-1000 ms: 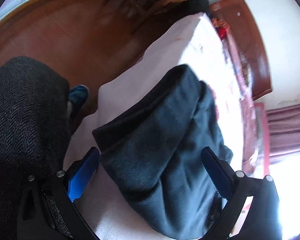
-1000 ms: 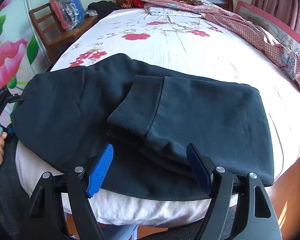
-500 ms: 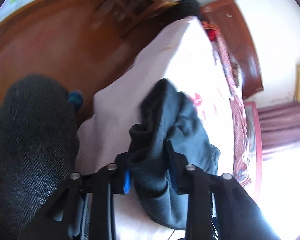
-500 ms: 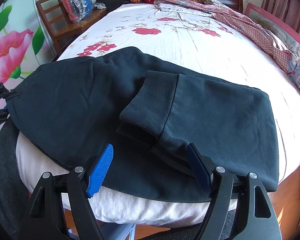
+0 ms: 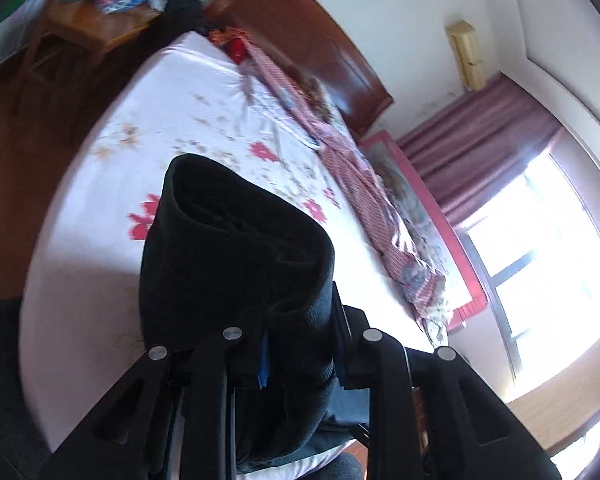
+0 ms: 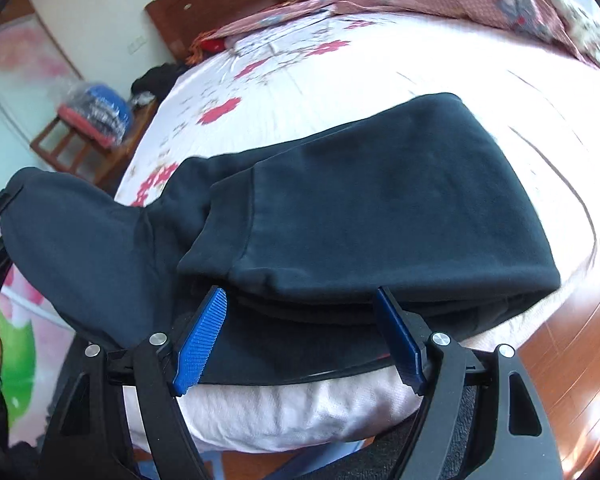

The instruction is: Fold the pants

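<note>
Dark navy pants (image 6: pixel 380 208) lie partly folded on the near edge of the bed, cuffed legs laid over the body. My left gripper (image 5: pixel 300 344) is shut on the waist end of the pants (image 5: pixel 236 252) and holds it lifted off the sheet; that raised end shows at the left of the right wrist view (image 6: pixel 72 248). My right gripper (image 6: pixel 300 332) is open, its blue pads either side of the folded stack's near edge, not closed on it.
The bed has a white floral sheet (image 6: pixel 340 76), with a red patterned quilt (image 5: pixel 364 184) along its far side and a wooden headboard (image 5: pixel 308 44). A wooden chair with bagged items (image 6: pixel 92 120) stands beside the bed. Wooden floor (image 6: pixel 580 340) lies at right.
My left gripper closed on the waist end and has lifted and swung it up over the bed. My right gripper moved in close to the folded stack's near edge, still open.
</note>
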Tool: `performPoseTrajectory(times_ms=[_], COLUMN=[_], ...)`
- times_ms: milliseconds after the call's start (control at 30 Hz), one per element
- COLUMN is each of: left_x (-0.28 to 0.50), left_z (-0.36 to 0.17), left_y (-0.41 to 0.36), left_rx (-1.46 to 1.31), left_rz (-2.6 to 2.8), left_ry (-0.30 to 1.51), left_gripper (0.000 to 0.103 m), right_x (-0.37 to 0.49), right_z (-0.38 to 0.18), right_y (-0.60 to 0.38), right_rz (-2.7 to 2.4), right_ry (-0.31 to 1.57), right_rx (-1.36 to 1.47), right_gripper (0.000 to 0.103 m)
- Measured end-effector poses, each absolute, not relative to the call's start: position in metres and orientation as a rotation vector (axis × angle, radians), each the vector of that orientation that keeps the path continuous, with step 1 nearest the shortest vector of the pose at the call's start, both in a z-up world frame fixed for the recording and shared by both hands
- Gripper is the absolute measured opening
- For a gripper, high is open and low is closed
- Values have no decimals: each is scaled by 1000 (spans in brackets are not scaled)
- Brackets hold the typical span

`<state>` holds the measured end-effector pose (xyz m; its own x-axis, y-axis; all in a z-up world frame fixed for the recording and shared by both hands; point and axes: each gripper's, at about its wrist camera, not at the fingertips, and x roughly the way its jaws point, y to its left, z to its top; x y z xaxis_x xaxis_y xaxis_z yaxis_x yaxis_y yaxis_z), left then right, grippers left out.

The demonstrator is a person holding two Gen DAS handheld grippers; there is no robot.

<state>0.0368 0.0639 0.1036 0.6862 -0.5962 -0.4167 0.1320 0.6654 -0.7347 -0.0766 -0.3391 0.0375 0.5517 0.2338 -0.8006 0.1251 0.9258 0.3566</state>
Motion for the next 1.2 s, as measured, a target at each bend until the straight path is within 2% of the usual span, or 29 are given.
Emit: performPoseTrajectory(times_ms=[133,267,433,500,533,567,600,633,667,700,733,767,833,933,1067,1200], left_x=[47,55,36,26,22,6,-3,-16,-35,-51,-69,-87,-103,-83,-25,-18], left_z=[127,126,93,64,45,22,12,17,31,45,63,82,104,108,76,44], left_y=[-12,-101,-208,-253,-272,-285,-293,-293,-287,-281,-266,-247,-209,-147,-63,-34], left_rx=[-632,-540,-394,-253,-172,-79,-13,38,99,134,158,170,203,210,34,-90], left_rz=[-656,-821,-972,-1004,-989,-935,-933,-937,-953,-979,-1003,-1034,-1062,-910,-658,-544], left_ry=[697,748,848,911,974,1049,1075,1033,984,960,922,871,803,791,879,922], left_gripper=[21,21,21,27,28,32,32,34,52,81,90,94,99,100,100,100], right_x=[-101,-129,-165,-175,-179,-181,-187,-190,-192,-192,-191,-188,-178,-153,-124,-108], right_z=[37,30,16,9,5,3,2,2,3,5,7,10,21,40,42,47], right_y=[-387,-427,-465,-476,-481,-484,-488,-491,-494,-495,-495,-493,-485,-467,-452,-438], right_rz=[-19,-100,-198,-227,-243,-252,-270,-289,-282,-269,-254,-227,-143,-36,-110,-197], right_ry=[948,923,909,911,914,914,910,908,896,877,860,847,803,770,874,925], right_rx=[517,608,704,750,776,798,812,824,846,872,900,930,986,1028,1046,994], right_gripper=[75,75,75,75,75,75,75,75,75,75,75,75,75,75,75,75])
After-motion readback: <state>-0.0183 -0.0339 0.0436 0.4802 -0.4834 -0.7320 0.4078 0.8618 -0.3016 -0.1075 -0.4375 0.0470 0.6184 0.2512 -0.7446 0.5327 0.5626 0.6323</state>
